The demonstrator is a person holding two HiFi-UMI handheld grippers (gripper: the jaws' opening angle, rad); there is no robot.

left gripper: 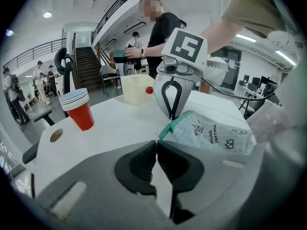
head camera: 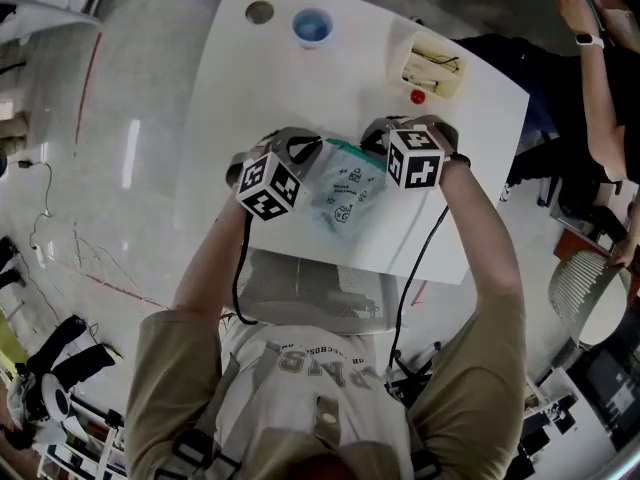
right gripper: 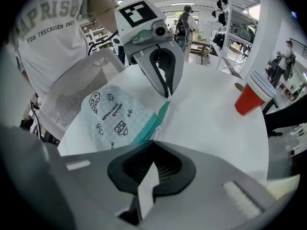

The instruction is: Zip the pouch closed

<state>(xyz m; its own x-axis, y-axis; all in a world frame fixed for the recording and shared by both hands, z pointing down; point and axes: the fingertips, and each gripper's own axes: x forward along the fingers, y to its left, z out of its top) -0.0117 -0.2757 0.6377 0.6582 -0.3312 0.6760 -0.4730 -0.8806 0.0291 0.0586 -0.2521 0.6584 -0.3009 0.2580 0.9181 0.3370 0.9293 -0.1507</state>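
Observation:
A pale checked pouch (head camera: 345,196) with dark doodles and a teal zip edge lies on the white table (head camera: 240,98). My left gripper (head camera: 315,148) is shut on the left end of that teal edge. In the left gripper view its jaws (left gripper: 157,145) meet at the pouch's (left gripper: 216,135) teal corner. My right gripper (head camera: 378,140) is shut on the other end of the zip edge. The right gripper view shows the teal strip of the pouch (right gripper: 112,116) running into my closed jaws (right gripper: 153,143). Each view also shows the opposite gripper (left gripper: 172,116) (right gripper: 167,95) pinching the far end.
A stack of red cups (left gripper: 79,110) with a blue one on top (head camera: 313,26) stands at the far side. Near it lies a brown disc (head camera: 259,12). A beige box (head camera: 432,66) and a red ball (head camera: 417,96) sit far right. A mesh chair (head camera: 310,288) is at the near edge.

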